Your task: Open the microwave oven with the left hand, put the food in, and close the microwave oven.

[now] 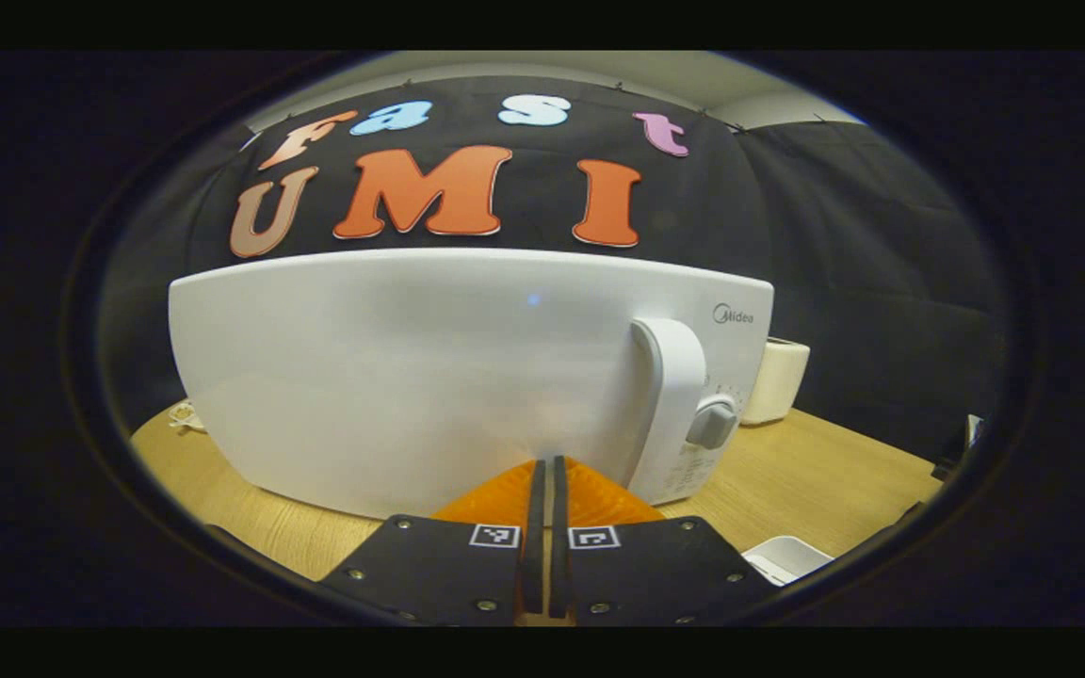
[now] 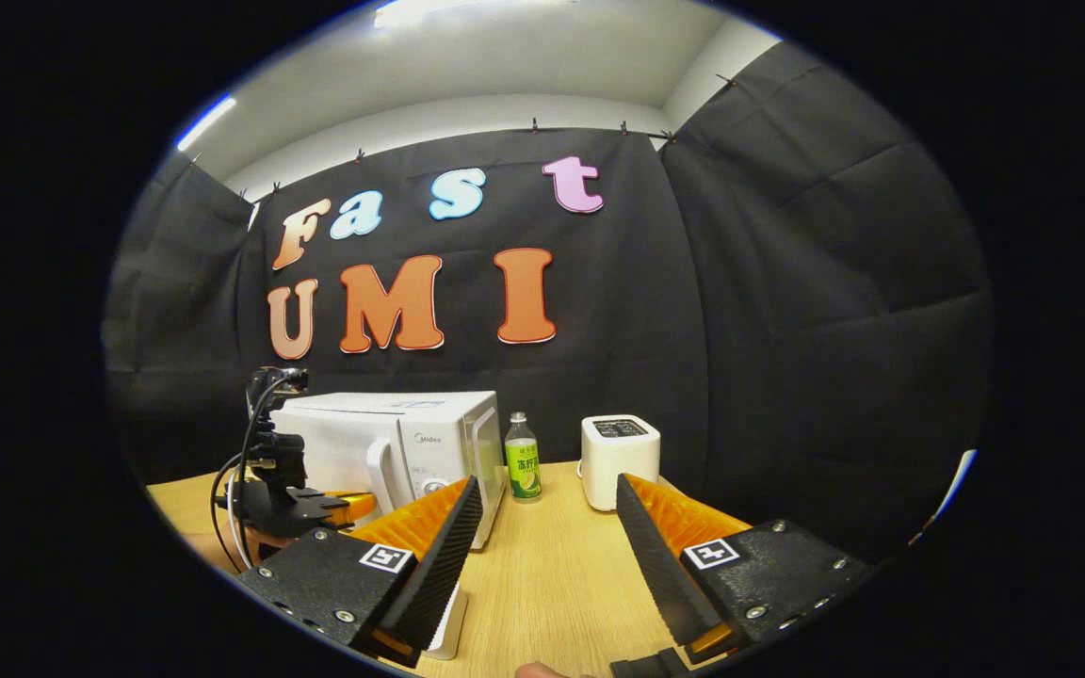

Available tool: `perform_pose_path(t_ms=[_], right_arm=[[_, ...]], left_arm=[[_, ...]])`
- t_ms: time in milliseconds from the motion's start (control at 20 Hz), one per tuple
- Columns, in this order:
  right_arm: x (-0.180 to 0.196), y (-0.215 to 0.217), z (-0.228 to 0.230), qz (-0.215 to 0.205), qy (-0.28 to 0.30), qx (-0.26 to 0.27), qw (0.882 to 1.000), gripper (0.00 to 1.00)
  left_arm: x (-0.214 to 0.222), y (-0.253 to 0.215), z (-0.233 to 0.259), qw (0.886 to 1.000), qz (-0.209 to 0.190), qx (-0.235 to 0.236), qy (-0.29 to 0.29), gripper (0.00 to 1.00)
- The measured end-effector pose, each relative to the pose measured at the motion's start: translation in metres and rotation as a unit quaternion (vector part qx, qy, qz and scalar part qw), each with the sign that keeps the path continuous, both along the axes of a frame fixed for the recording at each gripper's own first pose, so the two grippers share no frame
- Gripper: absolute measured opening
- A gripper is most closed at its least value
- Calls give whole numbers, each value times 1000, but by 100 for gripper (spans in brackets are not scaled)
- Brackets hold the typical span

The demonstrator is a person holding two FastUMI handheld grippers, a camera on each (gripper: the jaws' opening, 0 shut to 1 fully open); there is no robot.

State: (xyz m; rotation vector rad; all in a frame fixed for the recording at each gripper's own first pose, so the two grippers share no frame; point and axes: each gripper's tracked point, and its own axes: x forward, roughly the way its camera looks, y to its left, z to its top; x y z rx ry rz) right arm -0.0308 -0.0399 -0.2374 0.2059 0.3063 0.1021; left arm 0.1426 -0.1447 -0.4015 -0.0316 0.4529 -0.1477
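While the door stays flat against the oven body: the microwave oven (image 1: 467,377) stands closed on the wooden tabletop (image 1: 834,480), toward its far edge by the black cloth wall.
Left gripper: seen in the left gripper view, the left gripper (image 1: 547,466) has its two fingers pressed together with almost no gap, nothing between them, their tips just in front of the lower part of the white door.
Door handle: the vertical white handle (image 1: 670,395) sits just right of the finger tips, apart from them; a grey knob (image 1: 712,424) is beside it on the control panel.
Right gripper: in the right gripper view, the right gripper (image 2: 547,490) is spread wide and holds nothing, low over the near part of the tabletop.
Other gripper from afar: the left gripper appears at the left of the right gripper view, in front of the microwave, with cables hanging from it.
Far edge items: a green-labelled bottle (image 2: 522,457) stands just right of the microwave, and a white toaster (image 2: 620,460) stands farther right.
Near edge item: a white tray (image 1: 787,557) lies close to the near edge; whether it holds food cannot be told.
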Motion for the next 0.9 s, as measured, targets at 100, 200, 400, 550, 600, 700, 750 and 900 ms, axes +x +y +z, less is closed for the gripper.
perform_pose_path(t_ms=[100, 200, 400, 550, 600, 700, 750, 900], right_arm=[[2, -1, -5, -4, 5, -7, 1000, 89], [0, 2, -4, -1, 6, -7, 1000, 90], [-1, 8, -2, 3, 4, -17, 1000, 89], [1, 9, 7, 3, -1, -21, 1000, 89], [3, 12, 12, 5, -5, -19, 1000, 90], [10, 17, 26, 6, -13, -18, 1000, 89], [13, 19, 34, 6, -20, -20, 1000, 89], [22, 22, 61, 2, -38, -38, 999, 89]], left_arm=[[1, 2, 2, 1000, 3, -3, -3, 4], [4, 4, -2, 1000, 5, -1, 2, 3], [0, 6, -1, 1000, 5, 14, -2, 0], [-6, 14, 24, 1000, 7, 10, -18, 1], [-10, 16, 38, 1000, 4, 8, -25, 4], [-19, 30, 74, 999, 8, 17, -47, 4], [-24, 38, 91, 998, 10, 22, -56, 8], [-39, 66, 150, 996, 19, 22, -88, 35]])
